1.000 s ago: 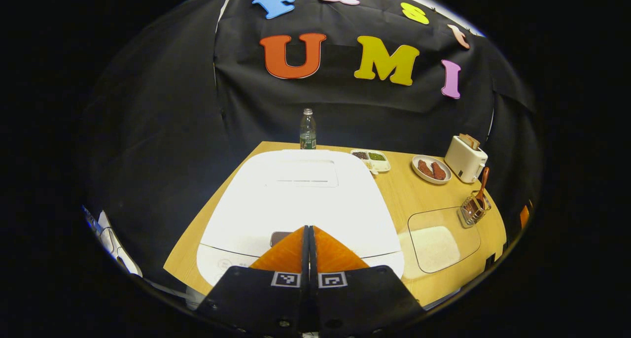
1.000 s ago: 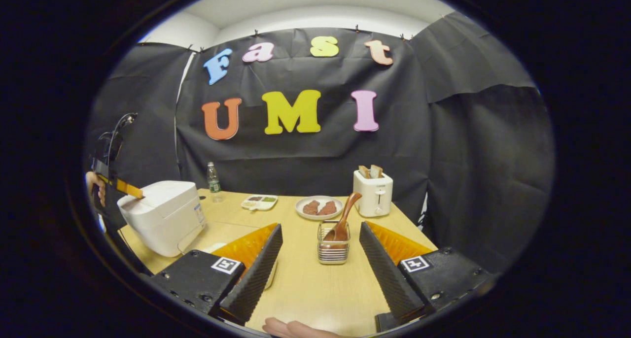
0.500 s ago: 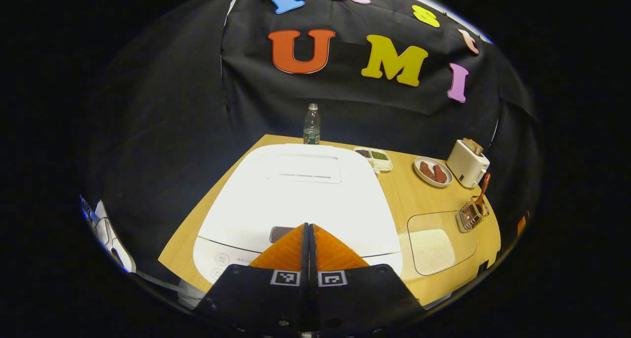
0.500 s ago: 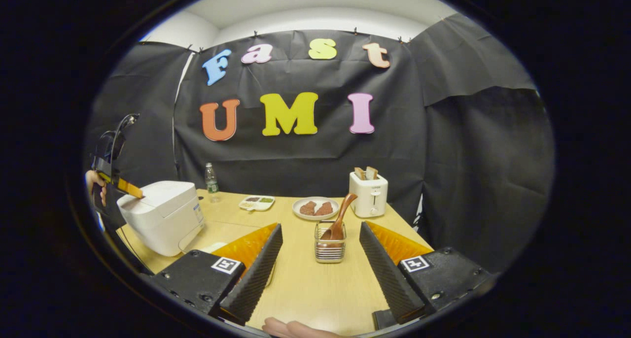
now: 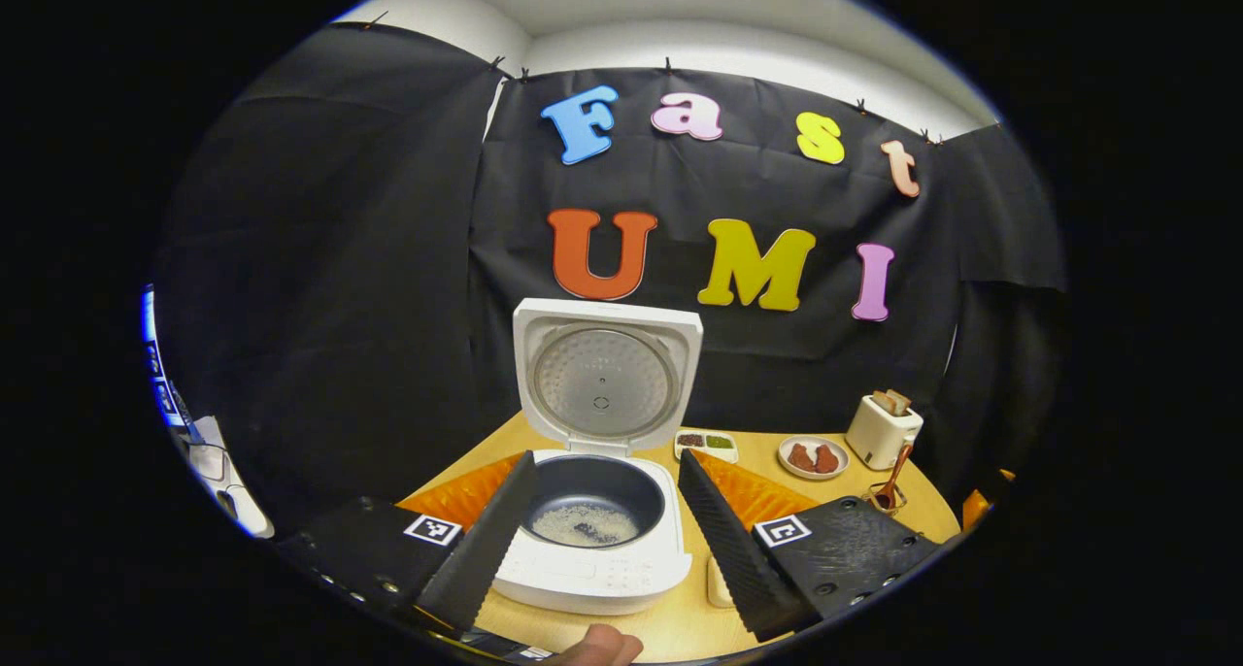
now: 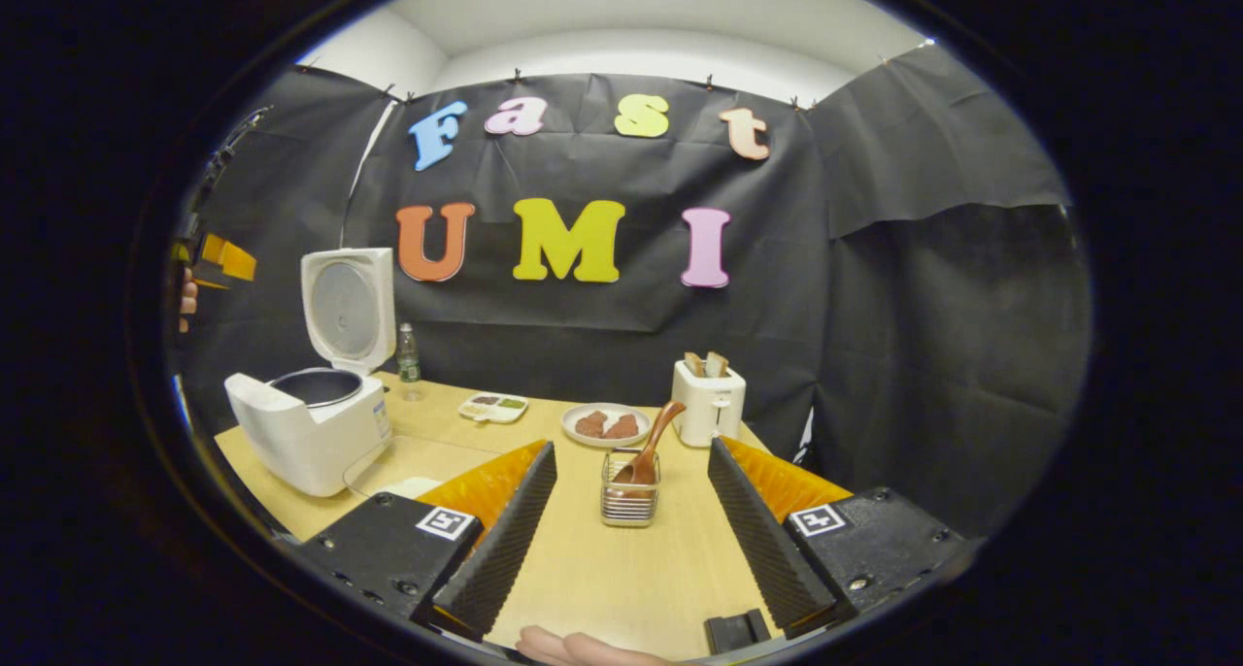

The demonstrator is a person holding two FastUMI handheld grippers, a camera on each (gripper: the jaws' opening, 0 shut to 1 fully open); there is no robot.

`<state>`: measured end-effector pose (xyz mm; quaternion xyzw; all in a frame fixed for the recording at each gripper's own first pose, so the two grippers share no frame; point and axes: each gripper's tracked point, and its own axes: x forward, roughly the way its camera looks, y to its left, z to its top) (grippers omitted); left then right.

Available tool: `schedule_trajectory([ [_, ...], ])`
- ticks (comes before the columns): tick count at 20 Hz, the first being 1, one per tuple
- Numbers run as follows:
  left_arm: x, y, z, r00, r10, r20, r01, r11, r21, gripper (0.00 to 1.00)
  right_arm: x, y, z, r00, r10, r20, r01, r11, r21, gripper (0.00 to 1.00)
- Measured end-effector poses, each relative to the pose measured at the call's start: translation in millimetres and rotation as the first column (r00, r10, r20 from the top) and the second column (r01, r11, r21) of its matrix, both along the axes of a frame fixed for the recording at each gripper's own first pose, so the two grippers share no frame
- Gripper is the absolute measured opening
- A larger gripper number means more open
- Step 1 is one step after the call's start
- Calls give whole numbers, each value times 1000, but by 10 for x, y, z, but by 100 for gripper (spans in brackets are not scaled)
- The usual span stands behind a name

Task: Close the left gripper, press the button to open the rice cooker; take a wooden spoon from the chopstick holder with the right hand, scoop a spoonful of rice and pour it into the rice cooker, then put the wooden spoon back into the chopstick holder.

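The white rice cooker stands open, its lid upright, and a little rice lies in the dark pot. My left gripper is open, raised off the cooker, one finger to each side of it in this view. In the right gripper view the cooker sits at the far left, with the left gripper high above it. The wooden spoon leans in the wire chopstick holder. My right gripper is open and empty, short of the holder.
A clear dish of rice lies between cooker and holder. At the back of the wooden table stand a toaster, a plate of brown food, a small divided dish and a bottle.
My left gripper has lifted off the cooker's button, tilted up and opened. The cooker's lid has swung from shut to upright. The right gripper has drawn back a little from the holder.
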<state>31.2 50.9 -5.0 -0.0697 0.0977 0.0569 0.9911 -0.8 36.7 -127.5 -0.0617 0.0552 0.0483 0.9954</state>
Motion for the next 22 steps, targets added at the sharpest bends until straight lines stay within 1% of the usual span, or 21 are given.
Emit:
schedule_trajectory([
  [3, -178, 46, 59, 999, -15, 44, 14, 1000, 9, 94, 32, 19, -10, 1000, 4, -2, -4, 1000, 10, 100],
  [5, -252, 29, 15, 998, -21, 57, 20, 1000, 8, 94, 90, 8, 8, 1000, 0, 2, -1, 1000, 10, 100],
  [9, -362, 42, -51, 995, -31, 90, 30, 999, 15, 94, 297, -49, 11, 1000, -9, 14, 9, 1000, 15, 100],
  [13, -371, 25, -158, 991, -46, 122, 46, 999, 4, 94, 667, -129, -37, 1000, -18, 0, 18, 1000, 13, 100],
  [15, -364, 117, -223, 992, -19, 121, 16, 1000, 25, 94, 887, -185, -68, 999, -27, -18, 27, 1000, 10, 100],
  [18, -365, 179, -150, 987, 2, 159, -12, 998, 60, 94, 1227, -307, -131, 997, -52, -50, 52, 999, 14, 100],
  [20, -422, 225, -155, 984, 23, 179, -37, 997, 72, 94, 1449, -327, -198, 995, -49, -84, 51, 998, 25, 100],
  [21, -427, 249, -135, 980, 32, 198, -47, 996, 76, 94, 1555, -334, -219, 995, -41, -93, 44, 999, 31, 96],
  [22, -426, 245, -131, 976, 31, 214, -50, 996, 80, 94, 1666, -348, -261, 994, -38, -102, 42, 999, 32, 96],
])
